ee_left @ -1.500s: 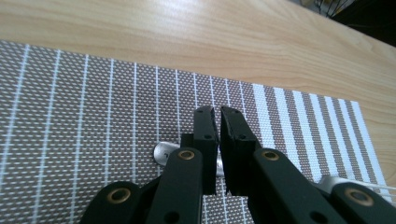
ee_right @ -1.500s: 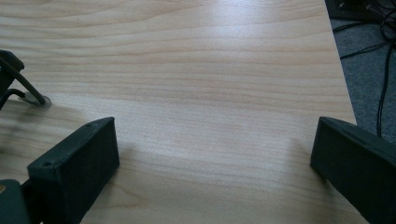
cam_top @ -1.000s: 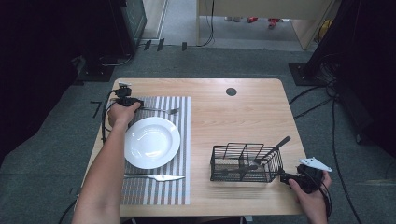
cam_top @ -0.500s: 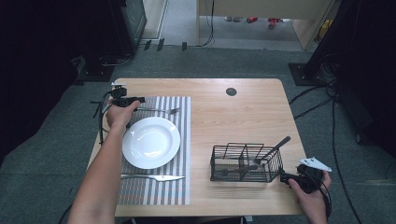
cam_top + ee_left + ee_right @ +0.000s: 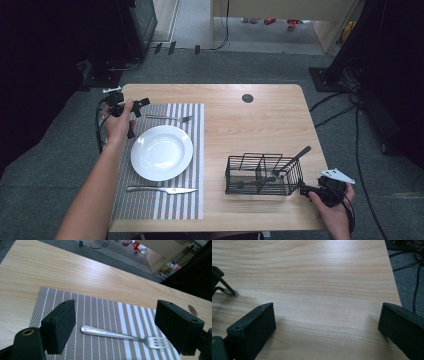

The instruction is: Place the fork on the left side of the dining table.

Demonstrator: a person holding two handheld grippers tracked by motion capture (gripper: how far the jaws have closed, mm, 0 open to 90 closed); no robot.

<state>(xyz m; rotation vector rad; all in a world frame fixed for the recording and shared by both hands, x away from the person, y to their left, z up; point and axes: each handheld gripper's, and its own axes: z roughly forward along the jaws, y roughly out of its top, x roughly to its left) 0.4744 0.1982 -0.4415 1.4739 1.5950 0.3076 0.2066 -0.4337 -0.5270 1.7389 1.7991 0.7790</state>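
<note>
A silver fork (image 5: 170, 118) (image 5: 120, 335) lies flat on the striped placemat (image 5: 195, 130) (image 5: 100, 307), above the white plate (image 5: 161, 152). My left gripper (image 5: 136, 116) (image 5: 117, 315) hovers just left of the fork's handle end. Its jaws have just been opening and now stand wide, with the fork on the mat below and beyond them, free of the pads. A knife (image 5: 162, 190) lies below the plate. My right gripper (image 5: 306, 191) (image 5: 324, 320) rests open over bare wood at the table's near right, beside the black wire basket (image 5: 264, 174) (image 5: 219, 282).
The basket holds a dark-handled utensil (image 5: 292, 160) that leans out to the right. A round cable hole (image 5: 247, 98) sits near the table's far edge. Cables trail on the floor to the right of the table (image 5: 260, 130).
The left gripper has let go of the fork, opened its jaws and drawn back to the left and upward. The fork stays on the mat. The right gripper has not moved.
</note>
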